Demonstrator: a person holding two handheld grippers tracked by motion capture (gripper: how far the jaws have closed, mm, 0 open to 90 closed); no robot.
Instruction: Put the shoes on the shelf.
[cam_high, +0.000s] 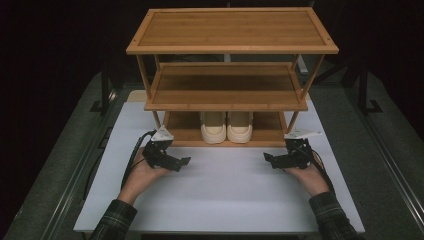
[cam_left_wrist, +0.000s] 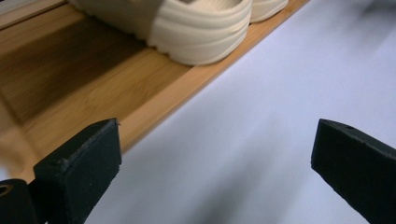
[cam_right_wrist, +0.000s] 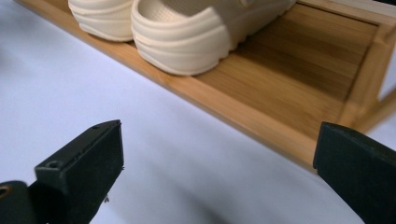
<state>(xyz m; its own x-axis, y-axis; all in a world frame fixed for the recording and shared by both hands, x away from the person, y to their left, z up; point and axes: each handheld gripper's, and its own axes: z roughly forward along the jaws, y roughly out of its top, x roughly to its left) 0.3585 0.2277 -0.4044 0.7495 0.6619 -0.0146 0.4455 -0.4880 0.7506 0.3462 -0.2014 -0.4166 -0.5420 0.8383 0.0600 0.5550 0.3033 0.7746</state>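
Left gripper (cam_high: 184, 161) and right gripper (cam_high: 268, 159): jaws apart, empty, resting on table (cam_high: 225, 200); cream slippers (cam_high: 226, 127) on rack's (cam_high: 232, 47) bottom shelf.

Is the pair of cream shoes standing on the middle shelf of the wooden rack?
No, the cream shoes stand on the bottom shelf of the wooden rack.

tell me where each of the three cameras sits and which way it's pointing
High view: sits above the person's side, looking forward and down at the white table and bamboo shoe rack; both forearms, the left gripper and right gripper show.
Left gripper view: rides the left gripper, looking across the table at the rack's bottom shelf; its own open jaws show.
Right gripper view: rides the right gripper, facing the same shelf from the other end; open jaws show.
Shared: all three show the cream shoes.
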